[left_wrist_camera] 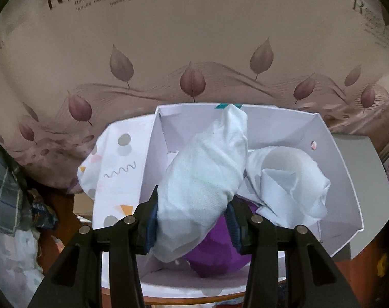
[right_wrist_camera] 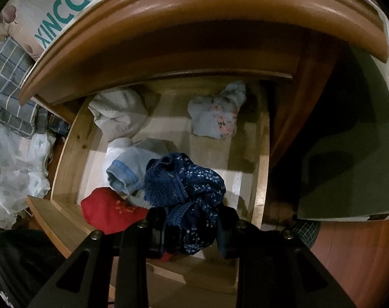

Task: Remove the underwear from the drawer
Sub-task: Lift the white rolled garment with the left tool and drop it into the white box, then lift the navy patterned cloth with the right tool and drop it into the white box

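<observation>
Clamped in the left gripper (left_wrist_camera: 193,224), pale blue underwear (left_wrist_camera: 204,177) hangs limp over the white box (left_wrist_camera: 345,179). Rightward, the right gripper (right_wrist_camera: 191,233) pinches navy patterned underwear (right_wrist_camera: 189,187) above the wooden drawer (right_wrist_camera: 68,148): light, floppy cloth, best gathered by a bunched fold.

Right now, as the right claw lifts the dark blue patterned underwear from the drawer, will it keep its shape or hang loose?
Probably loose: the dark blue patterned underwear is already crumpled and folded between the right claw. It looks thin and lacy, so likely light. Its trailing edge might drag the light blue garment it overlaps.
</observation>
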